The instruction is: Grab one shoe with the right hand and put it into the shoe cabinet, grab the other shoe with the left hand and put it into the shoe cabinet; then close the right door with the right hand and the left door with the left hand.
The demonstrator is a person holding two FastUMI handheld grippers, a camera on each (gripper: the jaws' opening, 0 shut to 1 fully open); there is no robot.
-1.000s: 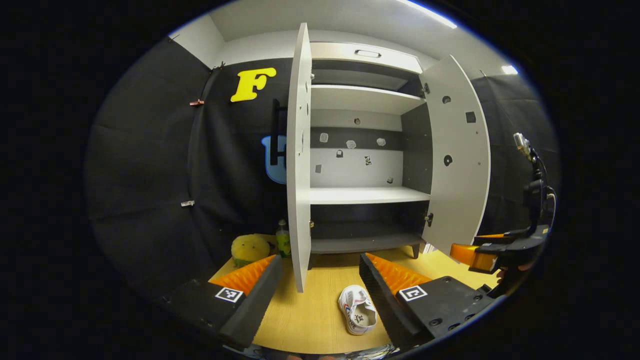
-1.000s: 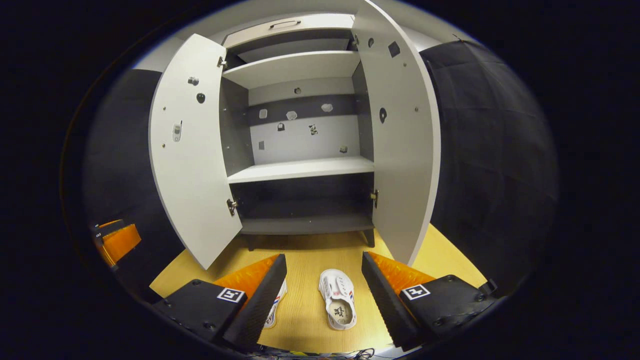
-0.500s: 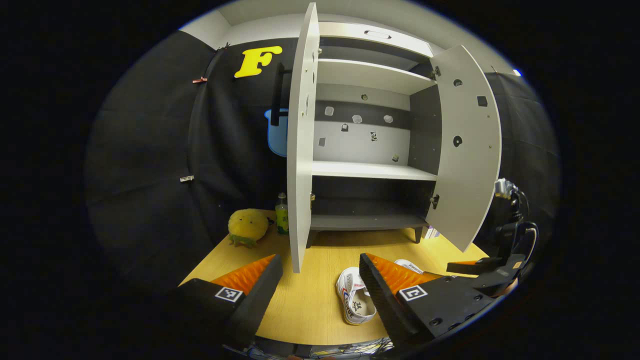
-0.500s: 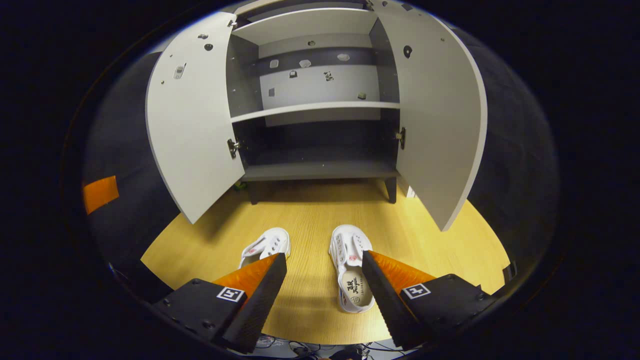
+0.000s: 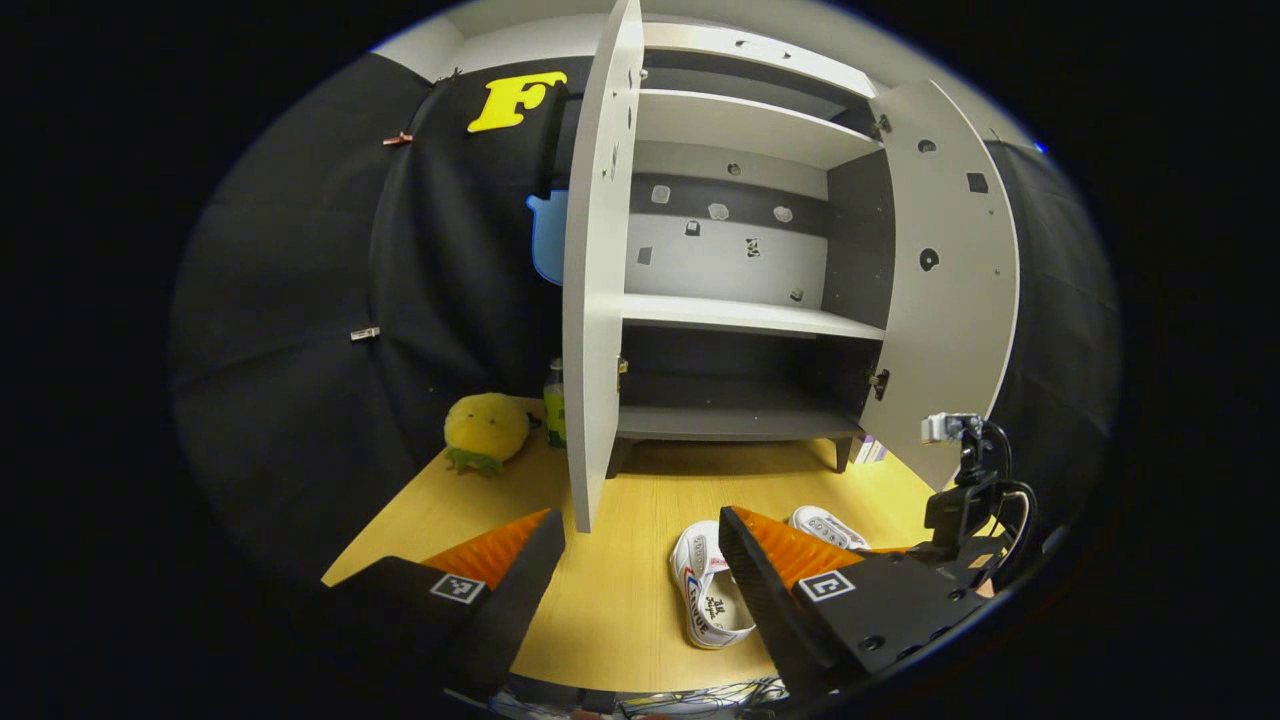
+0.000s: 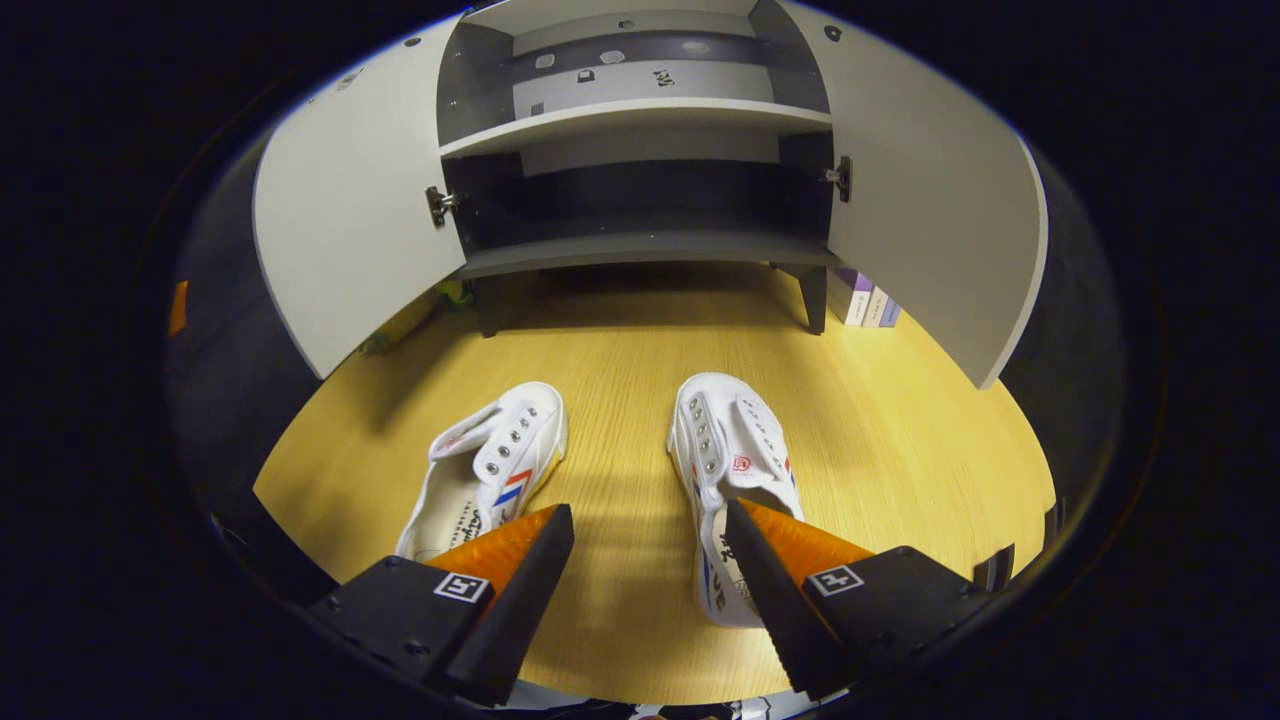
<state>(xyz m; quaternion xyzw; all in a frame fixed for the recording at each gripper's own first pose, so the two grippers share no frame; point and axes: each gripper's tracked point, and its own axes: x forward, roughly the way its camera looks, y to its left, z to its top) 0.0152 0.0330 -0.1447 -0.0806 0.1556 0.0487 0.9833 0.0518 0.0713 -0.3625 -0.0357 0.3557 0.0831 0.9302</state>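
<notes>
2 shoes: left shoe (image 6: 492, 470) and right shoe (image 6: 727, 470), side by side on the wooden floor (image 6: 620, 370), toes toward the shoe cabinet (image 6: 640, 170).
2 doors: left door (image 6: 345, 240) and right door (image 6: 930, 210), both swung wide.
Right gripper (image 6: 648, 535): fingers spread wide, holding nothing; right shoe partly behind 1 finger, left shoe's heel hidden.
Left gripper (image 5: 640, 540): fingers wide apart, empty; 1 shoe beside its right finger.

White shoes (image 6: 490, 465) with red-blue stripes; grey cabinet (image 6: 640, 250); yellow-brown wood-grain floor (image 6: 620, 400).
</notes>
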